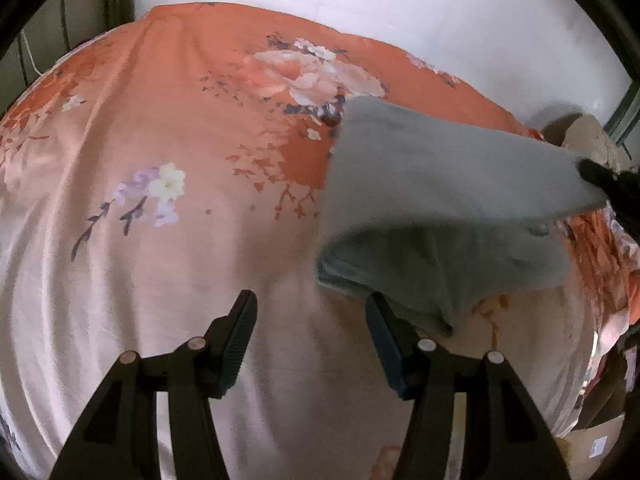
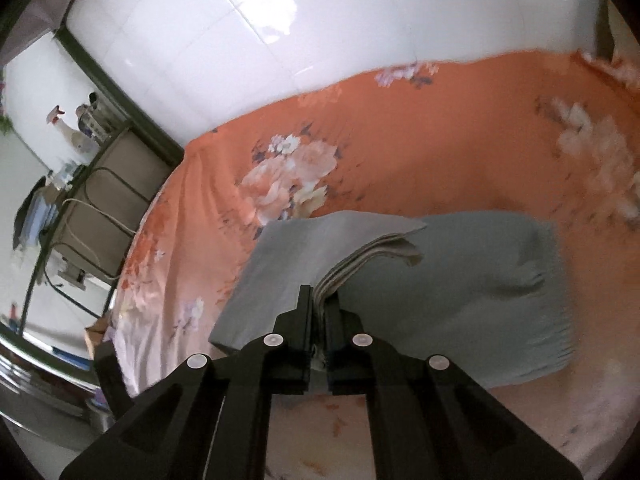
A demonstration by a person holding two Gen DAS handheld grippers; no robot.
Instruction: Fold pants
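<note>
Grey pants (image 2: 460, 280) are being held up off the bedsheet (image 2: 400, 152) at one edge.

The stacked layers of that edge are being pinched tight by the right gripper (image 2: 319, 304), its jaws closed on the cloth, while the rest is lying on the orange flowered sheet. The left gripper (image 1: 310, 320) is being held empty with jaws apart, just beside the pants' near corner (image 1: 432, 316), over the pale part of the sheet.

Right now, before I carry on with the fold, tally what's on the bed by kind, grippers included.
Grey pants, folded in layers, one edge lifted: 1
Floral orange bedsheet: 1
Grippers: 2, the right gripper shut on the pants, the left gripper open with nothing between its fingers
Total: 4
</note>
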